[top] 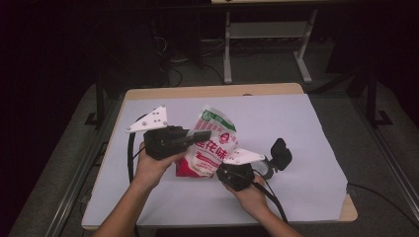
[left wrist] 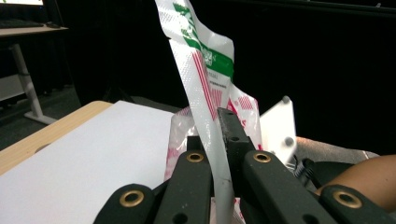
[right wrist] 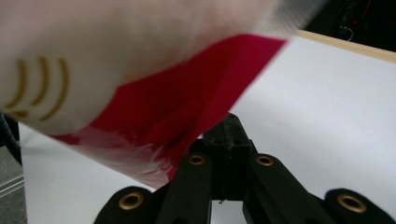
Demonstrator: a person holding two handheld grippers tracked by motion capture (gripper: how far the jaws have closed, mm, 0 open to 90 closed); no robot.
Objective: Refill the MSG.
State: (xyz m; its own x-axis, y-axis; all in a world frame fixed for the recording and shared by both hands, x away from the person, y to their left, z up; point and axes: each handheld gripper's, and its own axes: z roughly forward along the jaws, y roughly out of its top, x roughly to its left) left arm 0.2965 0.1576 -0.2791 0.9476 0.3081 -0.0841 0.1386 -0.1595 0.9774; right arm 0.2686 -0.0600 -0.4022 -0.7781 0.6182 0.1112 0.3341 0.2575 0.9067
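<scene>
The bottom of the snack bag is hidden behind the right tongs, and up close in the right gripper view it looks blurry. There is one bag and two tongs. The left tongs are pinched tight on the bag's thin side. The right tongs look closed, with the bag just over them. The bag is up above the white tabletop. The room is dark.

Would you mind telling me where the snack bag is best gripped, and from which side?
Take the snack bag by its flat upper edge, approaching from its left as the left hand-held gripper does: there the film is thin enough to slip between the jaws.
</scene>
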